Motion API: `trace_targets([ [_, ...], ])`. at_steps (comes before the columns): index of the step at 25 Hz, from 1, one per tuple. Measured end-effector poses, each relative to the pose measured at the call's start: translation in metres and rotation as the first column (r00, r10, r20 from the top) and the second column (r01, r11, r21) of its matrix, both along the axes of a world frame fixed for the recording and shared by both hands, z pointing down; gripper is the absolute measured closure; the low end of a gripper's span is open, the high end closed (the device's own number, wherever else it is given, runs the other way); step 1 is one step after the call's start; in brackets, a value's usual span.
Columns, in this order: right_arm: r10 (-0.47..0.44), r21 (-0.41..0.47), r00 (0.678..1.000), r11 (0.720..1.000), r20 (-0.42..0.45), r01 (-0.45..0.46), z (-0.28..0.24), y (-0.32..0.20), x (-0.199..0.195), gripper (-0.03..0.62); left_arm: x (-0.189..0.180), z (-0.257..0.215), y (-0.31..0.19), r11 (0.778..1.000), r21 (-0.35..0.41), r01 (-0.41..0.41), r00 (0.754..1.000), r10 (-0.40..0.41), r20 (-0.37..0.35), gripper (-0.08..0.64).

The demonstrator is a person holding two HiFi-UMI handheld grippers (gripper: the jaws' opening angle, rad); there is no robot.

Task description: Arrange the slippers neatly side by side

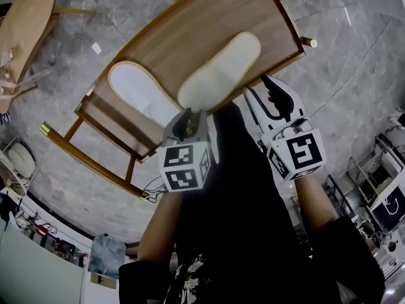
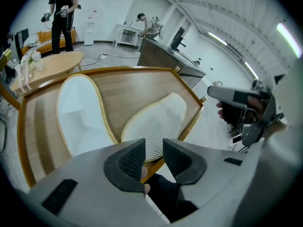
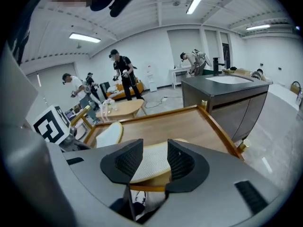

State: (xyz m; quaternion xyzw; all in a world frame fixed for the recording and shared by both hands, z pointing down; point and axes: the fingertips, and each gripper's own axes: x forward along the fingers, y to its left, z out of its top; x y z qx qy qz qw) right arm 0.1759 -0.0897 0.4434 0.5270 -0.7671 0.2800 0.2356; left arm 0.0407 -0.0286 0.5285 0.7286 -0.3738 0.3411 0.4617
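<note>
While the left gripper (image 1: 188, 116) and right gripper (image 1: 258, 88) hover empty, jaws apart, at the worktop's (image 1: 209, 18) near edge, a shallow pinch could tip the sole-up slipper (image 1: 221, 69), askew right of the upright slipper (image 1: 140, 94), off that edge.

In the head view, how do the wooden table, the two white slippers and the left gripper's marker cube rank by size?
Wooden table
Sole-up slipper and other slipper: alike, so unranked
Marker cube, smallest though nearest the camera
</note>
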Motion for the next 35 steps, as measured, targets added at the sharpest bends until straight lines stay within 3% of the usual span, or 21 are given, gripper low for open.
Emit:
trace_targets([
  [5,-0.064,-0.093,0.998,0.994,-0.003,0.063,0.025,0.007,0.014,0.44,0.012,0.003,-0.007,1.0,0.001,0.019,1.0,-0.019,0.0,0.453],
  [10,-0.124,-0.137,0.992,0.982,0.024,0.126,0.04,0.011,0.006,0.44,0.019,0.0,-0.04,0.996,0.032,0.084,0.996,-0.083,-0.022,0.453],
  [15,-0.19,-0.195,0.98,0.961,0.056,0.197,0.055,0.019,-0.002,0.44,0.026,0.003,-0.06,0.996,0.028,0.091,0.995,-0.09,-0.04,0.433],
  [19,-0.19,-0.235,0.98,0.951,0.061,0.199,0.066,0.027,0.0,0.44,0.03,0.011,-0.06,0.997,-0.002,0.082,0.996,-0.082,-0.047,0.419],
  [26,-0.168,-0.306,0.978,0.931,0.127,0.199,0.084,0.038,-0.003,0.44,0.025,0.021,-0.067,0.988,-0.048,0.147,0.987,-0.15,-0.056,0.416],
  [35,-0.113,-0.348,0.972,0.92,0.208,0.181,0.093,0.04,-0.026,0.44,0.024,0.023,-0.066,0.989,-0.052,0.136,0.989,-0.139,-0.047,0.416],
])
